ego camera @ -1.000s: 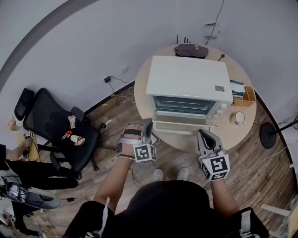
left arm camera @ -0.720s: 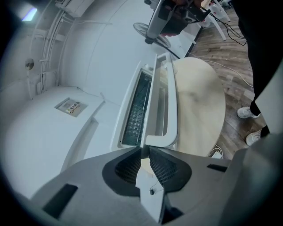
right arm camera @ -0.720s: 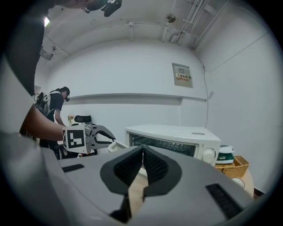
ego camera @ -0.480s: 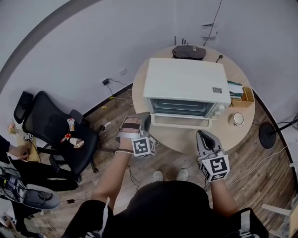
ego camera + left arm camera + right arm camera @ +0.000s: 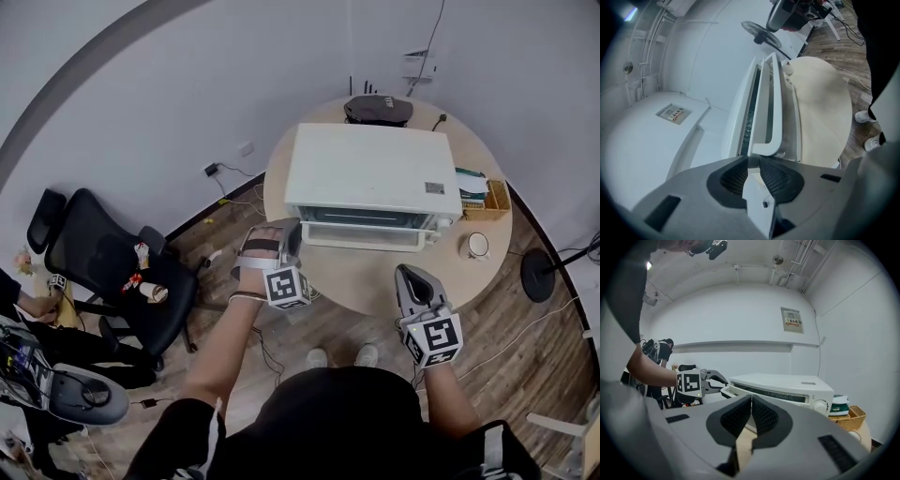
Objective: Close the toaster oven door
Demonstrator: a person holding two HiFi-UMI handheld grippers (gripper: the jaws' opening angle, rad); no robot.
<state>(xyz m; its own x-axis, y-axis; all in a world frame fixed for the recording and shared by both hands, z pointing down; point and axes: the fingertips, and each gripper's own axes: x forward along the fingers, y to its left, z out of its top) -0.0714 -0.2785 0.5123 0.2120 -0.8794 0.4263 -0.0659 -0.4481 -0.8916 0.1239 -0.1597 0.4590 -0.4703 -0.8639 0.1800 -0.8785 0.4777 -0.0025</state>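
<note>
A white toaster oven (image 5: 370, 173) stands on a round table (image 5: 375, 286). Its door (image 5: 366, 236) stands almost upright, with a thin gap left at its top edge. My left gripper (image 5: 292, 246) is at the door's left end. In the left gripper view the door handle (image 5: 774, 103) ends just in front of the left gripper (image 5: 753, 159). Its jaws have just been opening and stand apart, and the pads do not press on the handle. My right gripper (image 5: 410, 277) hangs shut and empty at the table's near edge, right of the door. The right gripper view shows the oven (image 5: 787, 385).
A mug (image 5: 478, 246) and a wicker basket (image 5: 497, 197) sit on the table right of the oven, and a dark object (image 5: 378, 109) lies behind it. A black office chair (image 5: 103, 262) stands to the left, a floor stand's base (image 5: 539, 272) to the right.
The oven door has swung up from half open to almost shut. The left gripper has moved up and toward the oven with it. The right gripper has stayed still.
</note>
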